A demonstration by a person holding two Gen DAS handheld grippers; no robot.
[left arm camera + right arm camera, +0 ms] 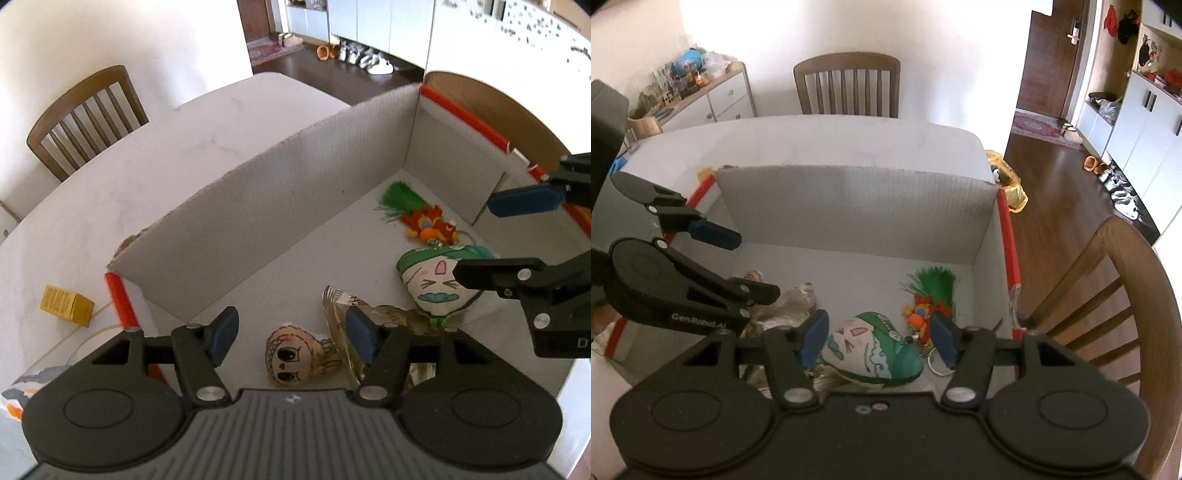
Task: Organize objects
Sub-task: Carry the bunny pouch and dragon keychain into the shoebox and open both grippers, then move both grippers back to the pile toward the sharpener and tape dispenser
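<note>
I have both tongs hanging over the white cardboard box (280,192) that sits on the pale marble bench (122,177), its corners edged in red tape. My left tongs (291,332) are spread wide with nothing between the blue pads, poised above the near end of the box; through my right camera the same left tongs (746,264) reach in from the side, also apart and empty. My right tongs (879,338) are likewise open, holding nothing, directly over the green-and-white cartoon pouch (875,350); from the left camera the right tongs (476,236) straddle the space above that pouch (432,284) without touching it, as far as I can tell. Everything inside lies on the box floor: the pouch near the middle, a red-and-orange charm with a green tassel (417,214) just beyond it towards the far corner, a crinkled clear wrapper (347,317) beside the pouch, and a beige big-eyed doll pouch (295,358) at the near wall, next to the wrapper. A key ring (938,363) shows by the green pouch under my right pad. Outside the box, a small yellow carton (66,304) rests on the bench near the taped corner. A wooden chair (847,85) stands at the far side of the bench, and another chair (1108,295) stands close to the box's right side.
</note>
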